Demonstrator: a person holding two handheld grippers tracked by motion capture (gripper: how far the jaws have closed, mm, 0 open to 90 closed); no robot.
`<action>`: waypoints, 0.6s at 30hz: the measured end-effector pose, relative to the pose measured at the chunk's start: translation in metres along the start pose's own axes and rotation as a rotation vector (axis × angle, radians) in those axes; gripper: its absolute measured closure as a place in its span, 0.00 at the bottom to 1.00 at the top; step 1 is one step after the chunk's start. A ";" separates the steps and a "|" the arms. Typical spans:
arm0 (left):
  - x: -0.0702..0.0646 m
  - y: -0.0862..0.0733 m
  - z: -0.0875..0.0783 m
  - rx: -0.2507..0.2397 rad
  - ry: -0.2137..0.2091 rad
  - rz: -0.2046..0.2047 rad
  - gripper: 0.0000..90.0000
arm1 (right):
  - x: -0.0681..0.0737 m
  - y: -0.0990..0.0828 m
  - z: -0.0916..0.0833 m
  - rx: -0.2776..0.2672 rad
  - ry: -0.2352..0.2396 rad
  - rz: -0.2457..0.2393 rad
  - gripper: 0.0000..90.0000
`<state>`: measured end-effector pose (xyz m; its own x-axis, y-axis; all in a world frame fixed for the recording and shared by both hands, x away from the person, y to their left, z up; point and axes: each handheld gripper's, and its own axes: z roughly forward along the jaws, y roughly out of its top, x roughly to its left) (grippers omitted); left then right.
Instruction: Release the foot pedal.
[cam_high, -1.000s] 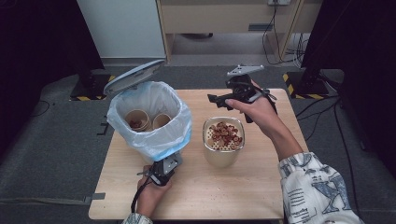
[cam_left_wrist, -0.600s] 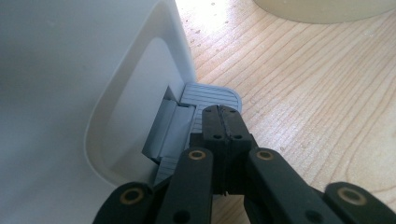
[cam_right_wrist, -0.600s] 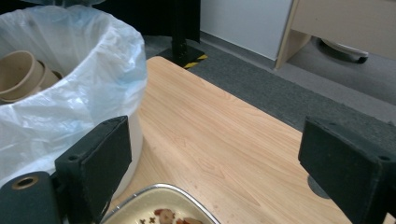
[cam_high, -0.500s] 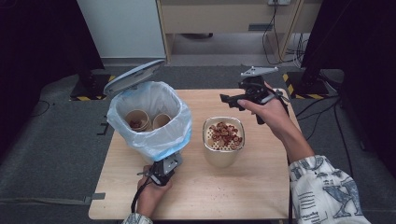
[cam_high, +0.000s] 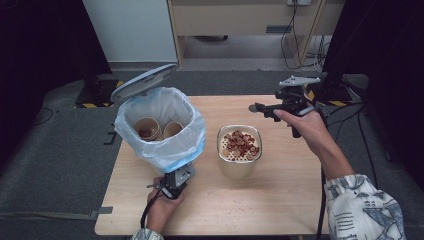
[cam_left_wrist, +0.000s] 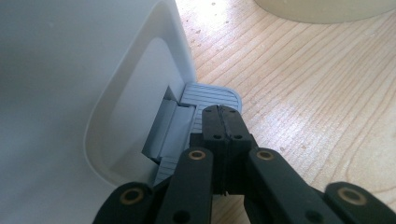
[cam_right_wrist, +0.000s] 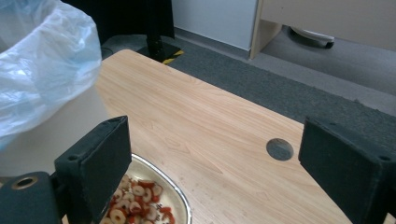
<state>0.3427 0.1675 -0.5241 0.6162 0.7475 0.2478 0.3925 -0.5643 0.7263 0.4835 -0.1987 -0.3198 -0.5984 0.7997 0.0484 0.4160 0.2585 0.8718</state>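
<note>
Wooden tabletop (cam_high: 280, 200) carries a white pedal bin (cam_high: 160, 125) with blue liner. Left gripper (cam_left_wrist: 223, 122), jaws closed, presses its pedal (cam_left_wrist: 212, 95) — lid up. Right gripper (cam_high: 256, 108), jaws apart and empty, hovers beyond the cream cereal-filled cup (cam_high: 239, 150) beside the bin — likely grasping it next.

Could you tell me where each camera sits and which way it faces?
High view: above the person's side, looking down on the table; both forearms show.
Left gripper view: on the left tongs, shut on the bin's pedal.
Right gripper view: on the open right tongs, above the cup.
Shared: the cup, the bin liner.
</note>
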 end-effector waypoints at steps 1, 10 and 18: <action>0.000 0.000 0.000 0.000 0.001 0.001 0.99 | -0.002 -0.001 -0.001 0.001 -0.005 0.001 0.11; -0.017 0.007 -0.019 -0.041 0.040 -0.021 0.63 | -0.013 -0.013 -0.008 0.016 -0.043 0.020 0.11; -0.032 0.016 -0.019 -0.070 -0.026 -0.008 0.51 | -0.027 -0.027 -0.010 0.023 -0.092 0.050 0.10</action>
<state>0.3160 0.1411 -0.5086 0.6310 0.7421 0.2261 0.3490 -0.5319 0.7715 0.4814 -0.2329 -0.3397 -0.5116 0.8580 0.0454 0.4601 0.2290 0.8578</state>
